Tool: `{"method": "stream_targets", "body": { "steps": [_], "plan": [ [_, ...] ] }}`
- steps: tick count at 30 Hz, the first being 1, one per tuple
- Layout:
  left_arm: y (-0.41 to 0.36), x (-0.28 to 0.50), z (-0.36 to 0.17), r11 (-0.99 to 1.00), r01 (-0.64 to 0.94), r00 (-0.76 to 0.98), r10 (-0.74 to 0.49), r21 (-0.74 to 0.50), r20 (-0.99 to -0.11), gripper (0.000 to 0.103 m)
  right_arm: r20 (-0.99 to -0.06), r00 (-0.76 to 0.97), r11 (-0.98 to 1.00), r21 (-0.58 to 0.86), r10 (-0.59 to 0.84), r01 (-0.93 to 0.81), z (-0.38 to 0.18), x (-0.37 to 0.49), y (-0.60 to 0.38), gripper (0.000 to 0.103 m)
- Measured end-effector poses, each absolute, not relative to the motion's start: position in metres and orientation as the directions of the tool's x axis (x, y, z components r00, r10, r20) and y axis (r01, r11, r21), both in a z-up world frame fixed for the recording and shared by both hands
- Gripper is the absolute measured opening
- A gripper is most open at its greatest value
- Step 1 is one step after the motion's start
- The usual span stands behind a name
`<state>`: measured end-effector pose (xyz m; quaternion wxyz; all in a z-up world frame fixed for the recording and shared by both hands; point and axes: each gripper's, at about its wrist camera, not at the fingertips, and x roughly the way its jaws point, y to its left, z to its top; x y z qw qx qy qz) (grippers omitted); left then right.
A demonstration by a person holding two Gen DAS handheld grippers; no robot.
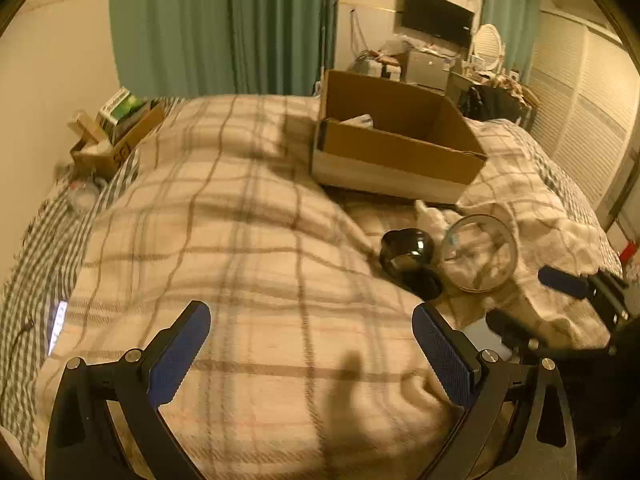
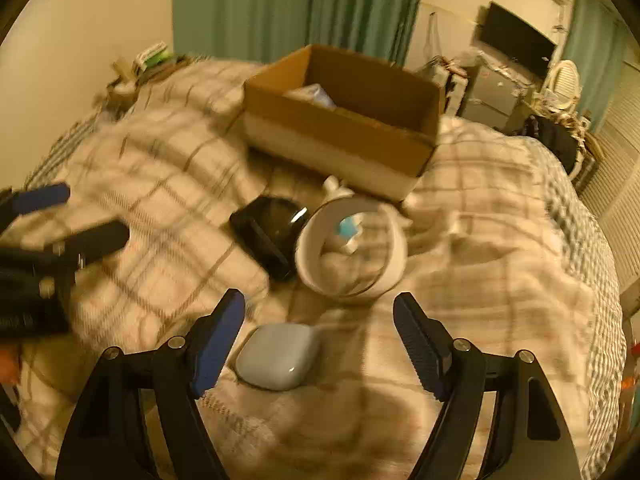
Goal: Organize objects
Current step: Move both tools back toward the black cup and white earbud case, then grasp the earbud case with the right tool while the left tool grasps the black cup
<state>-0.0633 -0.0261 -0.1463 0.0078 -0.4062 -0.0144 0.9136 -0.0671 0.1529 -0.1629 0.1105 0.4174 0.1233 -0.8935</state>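
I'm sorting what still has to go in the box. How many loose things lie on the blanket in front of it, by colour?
Black: 1, the shiny case
White: 1, the round tub
Grey: 1, the small rounded case
Total: 3, all outside the cardboard box.

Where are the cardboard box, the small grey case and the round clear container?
cardboard box (image 2: 336, 140), right wrist view, front wall
grey case (image 2: 278, 356), right wrist view, lid top
clear container (image 1: 480, 254), left wrist view, open mouth
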Motion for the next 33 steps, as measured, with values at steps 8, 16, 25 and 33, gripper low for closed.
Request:
{"method": "stream_targets", "body": {
  "steps": [8, 16, 25, 33],
  "plan": [
    [-0.029, -0.063, -0.148, -0.999, -0.014, -0.666, 0.032, -0.031, -0.745, 0.103, -0.865, -0.492, -0.920, -0.109, -0.099, 0.376, -0.197, -0.077, 0.138, 0.059],
    [-0.027, -0.063, -0.148, -0.999, -0.014, -0.657, 0.032, -0.030, -0.753, 0.103, -0.904, -0.415, -0.915, -0.082, -0.098, 0.396, -0.212, -0.079, 0.137, 0.055],
    [-0.019, -0.065, -0.148, -0.999, -0.048, -0.643, 0.044, -0.017, -0.764, 0.103, -0.845, -0.518, -0.937, -0.061, -0.135, 0.345, -0.173, -0.067, 0.154, 0.054],
    [0.021, -0.096, -0.136, -0.985, -0.159, -0.658, 0.058, 0.063, -0.751, 0.103, -0.753, -0.644, -0.960, -0.061, -0.135, 0.272, -0.104, -0.090, 0.196, 0.054]
  ]
}}
